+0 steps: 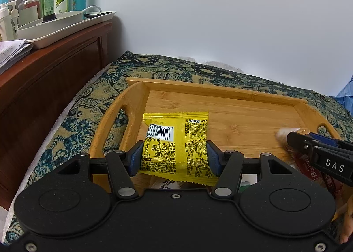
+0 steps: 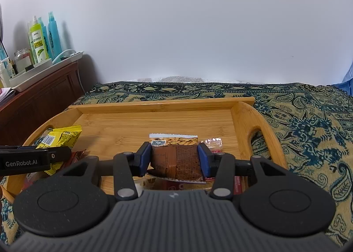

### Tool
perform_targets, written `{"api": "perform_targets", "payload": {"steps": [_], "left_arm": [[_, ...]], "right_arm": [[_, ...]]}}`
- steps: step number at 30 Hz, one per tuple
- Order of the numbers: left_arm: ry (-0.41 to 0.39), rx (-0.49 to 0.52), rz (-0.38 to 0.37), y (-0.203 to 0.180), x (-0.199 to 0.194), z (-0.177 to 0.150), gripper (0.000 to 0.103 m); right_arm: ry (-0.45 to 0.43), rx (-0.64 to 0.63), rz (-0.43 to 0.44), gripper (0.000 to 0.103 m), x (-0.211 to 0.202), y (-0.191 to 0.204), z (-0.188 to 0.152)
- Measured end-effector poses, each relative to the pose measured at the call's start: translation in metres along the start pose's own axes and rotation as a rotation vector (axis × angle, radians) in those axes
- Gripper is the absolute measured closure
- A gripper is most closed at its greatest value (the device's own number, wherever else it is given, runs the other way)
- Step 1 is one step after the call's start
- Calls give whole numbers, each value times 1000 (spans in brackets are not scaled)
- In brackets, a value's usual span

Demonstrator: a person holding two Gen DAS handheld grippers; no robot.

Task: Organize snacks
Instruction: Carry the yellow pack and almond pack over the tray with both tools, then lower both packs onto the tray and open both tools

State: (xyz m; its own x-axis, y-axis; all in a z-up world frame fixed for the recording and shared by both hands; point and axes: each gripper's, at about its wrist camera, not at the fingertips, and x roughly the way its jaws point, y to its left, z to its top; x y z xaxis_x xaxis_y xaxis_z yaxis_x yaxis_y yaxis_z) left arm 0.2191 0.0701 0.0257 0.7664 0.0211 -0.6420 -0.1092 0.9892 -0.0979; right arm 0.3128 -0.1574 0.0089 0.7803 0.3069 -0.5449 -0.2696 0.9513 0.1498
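My left gripper (image 1: 174, 155) is shut on a yellow snack packet (image 1: 176, 139), barcode side up, held over the left part of the bamboo tray (image 1: 220, 95). My right gripper (image 2: 174, 157) is shut on a brown snack packet (image 2: 176, 159) over the right part of the same tray (image 2: 154, 106). The yellow packet (image 2: 61, 139) and the left gripper also show at the left of the right wrist view. The right gripper (image 1: 293, 139) shows at the right of the left wrist view with its packet (image 1: 284, 132) blurred.
Several more snack packets lie at the tray's near edge, among them a red one (image 1: 313, 170) and a small clear one (image 2: 214, 142). The tray sits on a patterned cloth (image 2: 308, 119). A wooden cabinet (image 1: 44, 75) at left carries a white tray of bottles (image 1: 59, 24).
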Motion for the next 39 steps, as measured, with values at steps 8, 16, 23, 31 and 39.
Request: {"api": "perform_targets", "payload": {"steps": [8, 16, 23, 31, 39], "left_arm": [[0, 1, 1, 0, 0, 0, 46], [3, 1, 3, -1, 0, 0, 44], [-3, 24, -1, -4, -2, -1, 35], [-22, 42, -11, -9, -8, -1, 24], [-51, 54, -26, -12, -20, -1, 15]], "right_arm": [[-1, 4, 2, 52, 1, -1, -1], [-1, 5, 4, 53, 1, -2, -1], [-5, 14, 12, 52, 0, -1, -1], [-15, 18, 18, 51, -2, -1, 0], [-40, 29, 16, 35, -11, -2, 3]]}}
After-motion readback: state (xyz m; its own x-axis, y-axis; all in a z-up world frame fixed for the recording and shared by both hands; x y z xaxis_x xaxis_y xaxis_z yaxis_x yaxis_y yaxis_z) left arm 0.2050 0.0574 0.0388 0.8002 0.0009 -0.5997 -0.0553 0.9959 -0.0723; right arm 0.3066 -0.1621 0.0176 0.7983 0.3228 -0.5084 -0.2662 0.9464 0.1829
